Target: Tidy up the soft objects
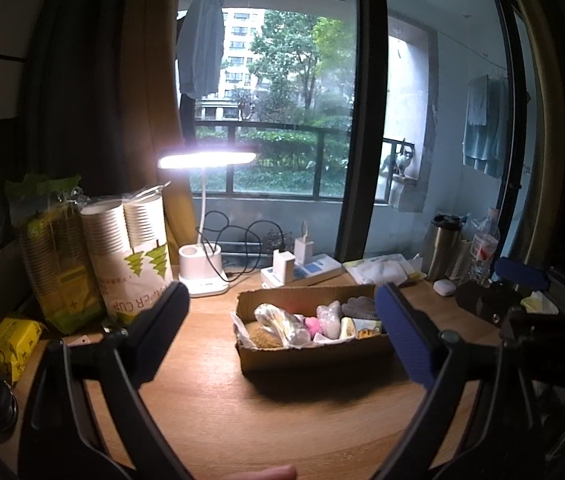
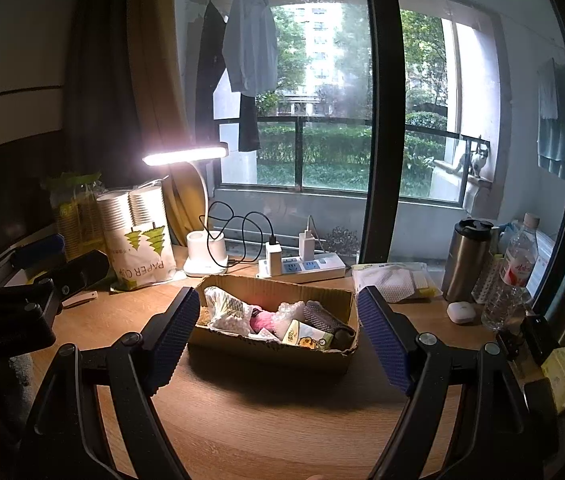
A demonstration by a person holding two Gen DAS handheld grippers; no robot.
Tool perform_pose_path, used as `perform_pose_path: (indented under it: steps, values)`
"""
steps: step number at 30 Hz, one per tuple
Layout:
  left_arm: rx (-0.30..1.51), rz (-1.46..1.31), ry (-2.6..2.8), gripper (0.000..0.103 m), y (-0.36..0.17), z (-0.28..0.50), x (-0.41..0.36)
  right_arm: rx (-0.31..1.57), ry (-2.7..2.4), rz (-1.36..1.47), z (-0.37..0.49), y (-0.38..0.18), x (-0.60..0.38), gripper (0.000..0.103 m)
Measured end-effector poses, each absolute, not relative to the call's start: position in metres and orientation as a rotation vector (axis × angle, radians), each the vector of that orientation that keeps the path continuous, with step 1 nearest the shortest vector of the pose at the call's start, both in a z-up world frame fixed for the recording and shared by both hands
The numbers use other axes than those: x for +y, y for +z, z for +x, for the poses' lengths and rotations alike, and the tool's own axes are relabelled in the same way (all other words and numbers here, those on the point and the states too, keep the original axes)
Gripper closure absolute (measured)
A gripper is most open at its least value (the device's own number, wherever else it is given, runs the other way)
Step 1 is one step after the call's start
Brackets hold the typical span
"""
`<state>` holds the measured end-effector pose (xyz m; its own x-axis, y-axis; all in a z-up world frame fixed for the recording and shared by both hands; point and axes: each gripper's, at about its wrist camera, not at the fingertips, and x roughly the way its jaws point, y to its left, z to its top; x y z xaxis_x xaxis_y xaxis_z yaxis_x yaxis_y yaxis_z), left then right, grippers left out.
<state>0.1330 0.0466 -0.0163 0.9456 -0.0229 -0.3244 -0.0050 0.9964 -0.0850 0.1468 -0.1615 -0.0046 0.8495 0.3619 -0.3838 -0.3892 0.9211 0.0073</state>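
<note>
A shallow cardboard box (image 1: 306,354) (image 2: 270,350) sits mid-desk, full of soft things: a crumpled plastic-wrapped bundle (image 1: 278,322) (image 2: 224,310), a pink item (image 1: 314,325) (image 2: 264,321), a pale plush (image 1: 330,318), a grey knit piece (image 1: 358,307) (image 2: 324,318) and a yellow cartoon packet (image 2: 306,338). My left gripper (image 1: 282,334) is open and empty, its fingers either side of the box, short of it. My right gripper (image 2: 276,336) is open and empty, also framing the box from the near side. Each gripper shows at the edge of the other's view.
A lit desk lamp (image 1: 206,160) (image 2: 186,154), paper-cup packs (image 1: 134,256) (image 2: 142,236) and a power strip (image 2: 302,266) stand behind the box. A steel tumbler (image 2: 468,258), water bottle (image 2: 516,268), white earbud case (image 2: 460,312) and tissue pack (image 2: 394,276) lie right. Yellow packet (image 1: 12,340) at left.
</note>
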Motion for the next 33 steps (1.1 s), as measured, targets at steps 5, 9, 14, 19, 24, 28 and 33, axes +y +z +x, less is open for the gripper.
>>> perform_pose_path:
  steps: [5, 9, 14, 19, 24, 28, 33]
  values:
    - [0.328, -0.081, -0.012, 0.007, -0.0143, 0.1334, 0.0441, 0.390, 0.396, -0.071, 0.1469, -0.0045, -0.1618, 0.019]
    - [0.325, -0.079, -0.017, 0.007, -0.0129, 0.1340, 0.0426, 0.389, 0.393, -0.070, 0.1483, -0.0050, -0.1620, 0.019]
    - [0.325, -0.079, -0.018, 0.007, -0.0130, 0.1342, 0.0425, 0.391, 0.393, -0.068, 0.1498, -0.0052, -0.1633, 0.019]
    - [0.325, -0.079, -0.018, 0.007, -0.0130, 0.1343, 0.0425, 0.393, 0.390, -0.068, 0.1513, -0.0052, -0.1631, 0.019]
    - [0.326, -0.080, -0.019, 0.007, -0.0136, 0.1349, 0.0420, 0.397, 0.388, -0.067, 0.1535, -0.0063, -0.1627, 0.019]
    - [0.325, -0.081, -0.019, 0.007, -0.0137, 0.1355, 0.0417, 0.397, 0.387, -0.066, 0.1545, -0.0065, -0.1625, 0.019]
    - [0.326, -0.080, -0.026, 0.007, -0.0137, 0.1367, 0.0405, 0.397, 0.387, -0.067, 0.1547, -0.0065, -0.1625, 0.019]
